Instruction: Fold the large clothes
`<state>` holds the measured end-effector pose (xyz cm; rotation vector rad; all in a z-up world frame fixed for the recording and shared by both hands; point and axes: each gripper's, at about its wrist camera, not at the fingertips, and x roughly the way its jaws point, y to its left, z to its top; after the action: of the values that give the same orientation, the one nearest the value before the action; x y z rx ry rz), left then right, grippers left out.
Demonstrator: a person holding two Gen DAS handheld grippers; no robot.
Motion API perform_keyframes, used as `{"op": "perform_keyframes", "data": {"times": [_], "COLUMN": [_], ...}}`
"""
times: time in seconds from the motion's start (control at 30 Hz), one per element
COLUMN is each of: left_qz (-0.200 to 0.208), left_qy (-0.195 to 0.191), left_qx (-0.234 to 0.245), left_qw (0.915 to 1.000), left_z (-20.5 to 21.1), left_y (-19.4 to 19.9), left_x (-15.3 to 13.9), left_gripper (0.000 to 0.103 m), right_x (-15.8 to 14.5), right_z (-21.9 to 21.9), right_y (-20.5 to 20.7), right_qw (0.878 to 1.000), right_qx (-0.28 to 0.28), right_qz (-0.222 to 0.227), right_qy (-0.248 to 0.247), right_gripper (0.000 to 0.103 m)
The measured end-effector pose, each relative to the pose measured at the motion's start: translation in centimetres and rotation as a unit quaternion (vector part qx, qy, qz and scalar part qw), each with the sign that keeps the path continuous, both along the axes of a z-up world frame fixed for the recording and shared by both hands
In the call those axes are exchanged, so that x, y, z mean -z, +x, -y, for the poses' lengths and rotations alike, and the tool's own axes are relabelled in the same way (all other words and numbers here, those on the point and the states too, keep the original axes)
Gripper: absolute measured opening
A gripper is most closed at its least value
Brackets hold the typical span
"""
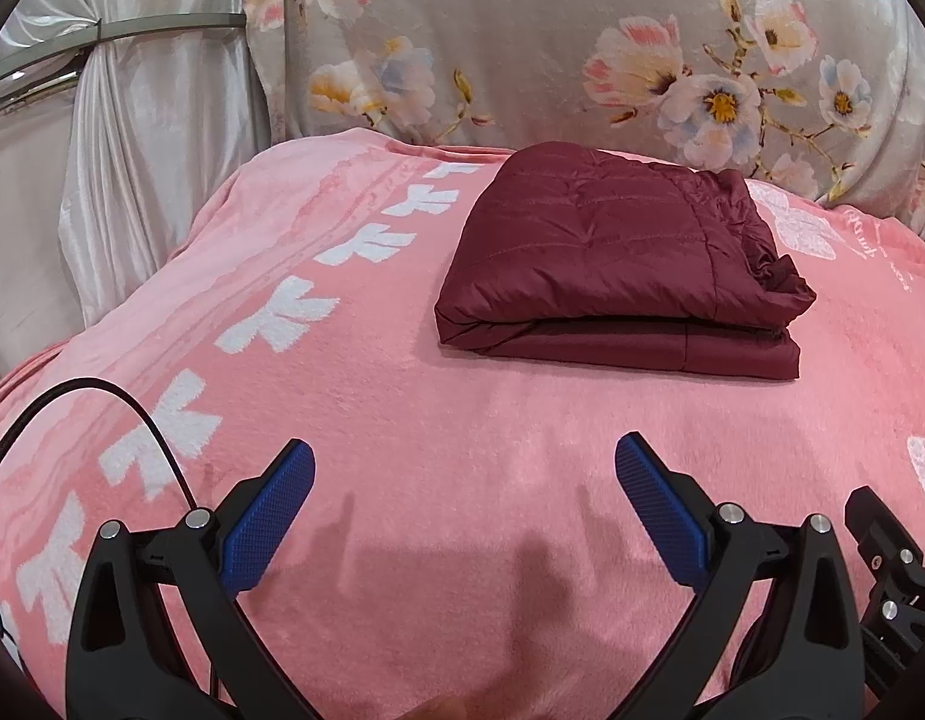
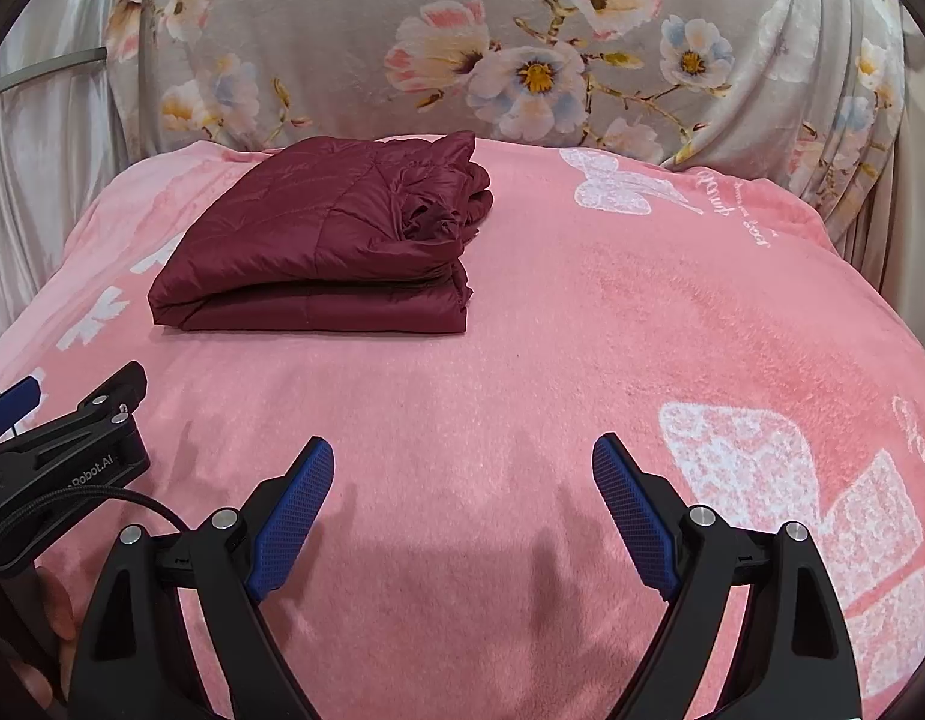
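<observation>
A dark red quilted jacket (image 1: 612, 252) lies folded in a thick rectangle on the pink blanket (image 1: 462, 420), its bunched edges at the right side. It also shows in the right wrist view (image 2: 330, 240), toward the back left. My left gripper (image 1: 465, 462) is open and empty, held over the blanket well in front of the jacket. My right gripper (image 2: 462, 459) is open and empty too, in front and to the right of the jacket. The left gripper's body (image 2: 72, 438) shows at the left edge of the right wrist view.
The pink blanket with white prints covers the whole surface. A grey floral cloth (image 1: 582, 48) hangs behind it. White satin drapes (image 1: 132, 150) hang at the left. A black cable (image 1: 132, 414) runs by the left gripper.
</observation>
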<state>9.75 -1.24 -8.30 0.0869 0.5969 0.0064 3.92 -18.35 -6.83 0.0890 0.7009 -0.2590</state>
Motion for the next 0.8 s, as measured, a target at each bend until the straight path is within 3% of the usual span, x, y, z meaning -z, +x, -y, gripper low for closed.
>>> {"op": "perform_keyframes", "data": {"times": [0.8], "left_qz": [0.0], "left_qy": [0.002], "left_qx": [-0.001], "left_qw": [1.0], "left_z": [0.26], "left_y": [-0.14], "left_x": [-0.06], "left_gripper": [0.098], "right_x": [0.01], "right_z": [-0.56], "right_y": [0.05], "right_qw": [1.0], "right_qx": [0.001], "right_qz": [0.0], "right_qy": [-0.007], "right_gripper": [0.086]}}
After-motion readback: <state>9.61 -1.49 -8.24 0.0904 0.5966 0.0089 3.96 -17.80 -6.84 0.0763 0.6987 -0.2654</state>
